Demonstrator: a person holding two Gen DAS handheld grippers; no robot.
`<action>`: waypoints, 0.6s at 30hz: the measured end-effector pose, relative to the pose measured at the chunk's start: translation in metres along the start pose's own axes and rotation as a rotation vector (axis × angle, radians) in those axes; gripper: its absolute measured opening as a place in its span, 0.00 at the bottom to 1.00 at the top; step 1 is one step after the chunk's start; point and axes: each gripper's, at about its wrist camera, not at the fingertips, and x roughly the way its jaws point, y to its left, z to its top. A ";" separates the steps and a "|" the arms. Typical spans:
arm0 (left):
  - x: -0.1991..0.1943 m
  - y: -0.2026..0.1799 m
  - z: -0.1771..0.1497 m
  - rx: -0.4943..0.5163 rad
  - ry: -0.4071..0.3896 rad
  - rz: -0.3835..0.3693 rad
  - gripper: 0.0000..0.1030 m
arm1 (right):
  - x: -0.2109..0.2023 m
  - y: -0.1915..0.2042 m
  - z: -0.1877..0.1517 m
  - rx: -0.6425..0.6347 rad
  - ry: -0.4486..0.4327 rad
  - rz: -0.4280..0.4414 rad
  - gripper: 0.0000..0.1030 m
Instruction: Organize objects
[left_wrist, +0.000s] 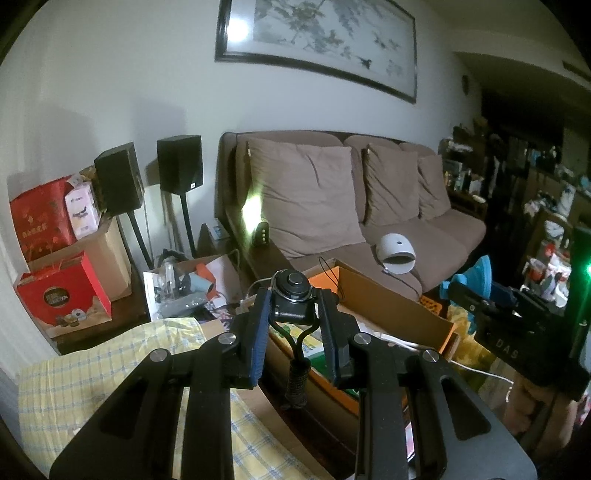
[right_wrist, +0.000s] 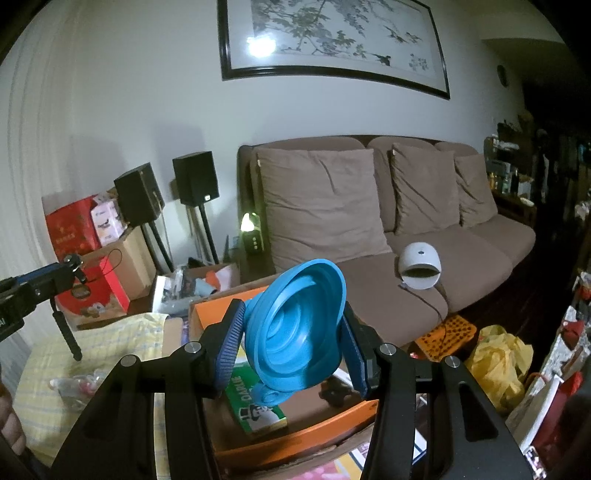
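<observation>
My left gripper (left_wrist: 293, 299) is shut on a small black tripod (left_wrist: 291, 291) at its ball head, and the bundled legs hang down between the jaws. The right wrist view shows that same tripod (right_wrist: 75, 269) at the far left, in the left gripper (right_wrist: 68, 267). A blue collapsible funnel (right_wrist: 295, 325) is clamped by its rim in my right gripper (right_wrist: 293, 314), mouth tilted up and to the left. In the left wrist view the funnel (left_wrist: 480, 273) and right gripper (left_wrist: 456, 291) appear at the right. Both grippers hover over an open cardboard box (right_wrist: 210, 314) with an orange inside.
A green toothpaste carton (right_wrist: 255, 410) lies in the box. Yellow checked cloth (left_wrist: 110, 362) covers the surface at the left. Behind stands a brown sofa (right_wrist: 369, 266) with a white domed device (right_wrist: 421, 266). Speakers (left_wrist: 181, 164), red boxes (left_wrist: 62, 291) and a yellow bag (right_wrist: 495, 354) crowd the sides.
</observation>
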 end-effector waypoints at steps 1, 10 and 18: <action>0.000 -0.001 0.001 0.003 -0.001 0.002 0.23 | 0.001 0.000 0.000 0.004 0.000 0.009 0.50; 0.006 -0.006 0.005 0.000 -0.008 -0.003 0.23 | 0.007 -0.018 -0.002 0.076 0.028 0.024 0.50; 0.035 -0.021 0.004 0.022 0.003 0.023 0.23 | 0.011 -0.022 -0.002 0.079 0.042 0.002 0.50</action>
